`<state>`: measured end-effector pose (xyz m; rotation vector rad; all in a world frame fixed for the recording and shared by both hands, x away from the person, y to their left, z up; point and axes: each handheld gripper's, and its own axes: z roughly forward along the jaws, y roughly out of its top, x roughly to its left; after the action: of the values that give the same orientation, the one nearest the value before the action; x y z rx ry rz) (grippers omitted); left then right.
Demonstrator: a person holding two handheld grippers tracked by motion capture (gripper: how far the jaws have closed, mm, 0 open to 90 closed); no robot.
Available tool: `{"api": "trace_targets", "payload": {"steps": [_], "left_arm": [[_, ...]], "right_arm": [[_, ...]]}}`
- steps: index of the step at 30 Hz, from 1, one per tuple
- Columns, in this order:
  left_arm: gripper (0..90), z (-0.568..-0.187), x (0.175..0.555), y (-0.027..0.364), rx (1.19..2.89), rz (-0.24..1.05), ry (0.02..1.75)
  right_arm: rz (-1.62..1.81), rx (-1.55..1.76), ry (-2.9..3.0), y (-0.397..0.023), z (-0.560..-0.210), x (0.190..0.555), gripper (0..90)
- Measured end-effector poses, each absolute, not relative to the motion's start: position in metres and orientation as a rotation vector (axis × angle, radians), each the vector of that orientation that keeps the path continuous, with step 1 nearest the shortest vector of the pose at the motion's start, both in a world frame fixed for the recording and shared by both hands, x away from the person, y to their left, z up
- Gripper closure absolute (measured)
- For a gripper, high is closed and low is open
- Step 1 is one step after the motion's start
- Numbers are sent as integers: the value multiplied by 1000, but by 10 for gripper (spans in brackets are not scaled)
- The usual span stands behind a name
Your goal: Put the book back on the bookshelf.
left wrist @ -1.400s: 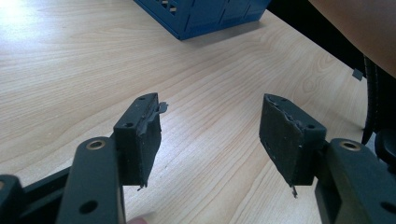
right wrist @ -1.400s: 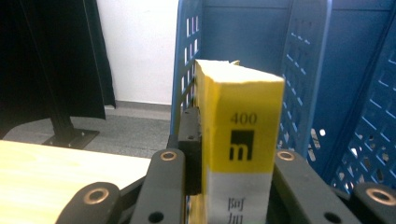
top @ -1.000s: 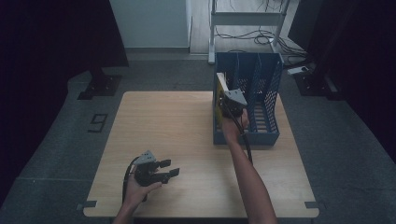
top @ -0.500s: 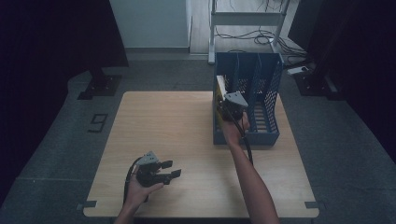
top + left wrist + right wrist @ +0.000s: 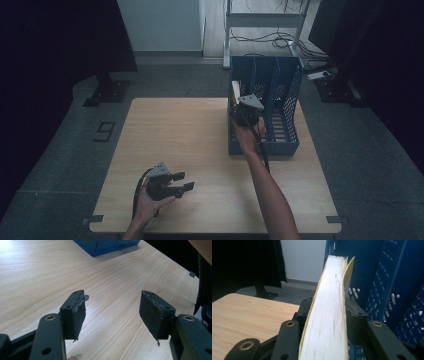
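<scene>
My right tool (image 5: 325,315), easing apart around the yellow-covered book (image 5: 327,315), has blue file-rack (image 5: 397,290) mesh close alongside; book's cover hidden; left tool (image 5: 112,312) spread over bare worktop (image 5: 37,277).

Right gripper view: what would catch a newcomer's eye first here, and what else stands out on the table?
A thick yellow-covered book stands on edge between the jaws of the right gripper, which have just been opening, at the leftmost slot of the blue file rack on the far right of the wooden table. Near the front edge, the left gripper rests in the hand, jaws wide apart with nothing between them.
</scene>
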<state>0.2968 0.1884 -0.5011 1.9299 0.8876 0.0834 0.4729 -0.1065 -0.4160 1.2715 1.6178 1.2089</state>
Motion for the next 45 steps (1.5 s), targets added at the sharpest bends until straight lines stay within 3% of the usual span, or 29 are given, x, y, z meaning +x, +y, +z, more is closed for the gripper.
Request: {"api": "trace_targets", "payload": {"steps": [5,15,45], "left_arm": [[375,-501,297,189,1929,83,887],[375,-501,297,190,1922,85,894],[375,-502,298,191,1929,83,898]], "right_arm": [[1172,1286,1626,-107,-414,477,685],[1173,1307,1637,-111,-413,477,729],[1182,1311,1614,-120,-401,479,747]]}}
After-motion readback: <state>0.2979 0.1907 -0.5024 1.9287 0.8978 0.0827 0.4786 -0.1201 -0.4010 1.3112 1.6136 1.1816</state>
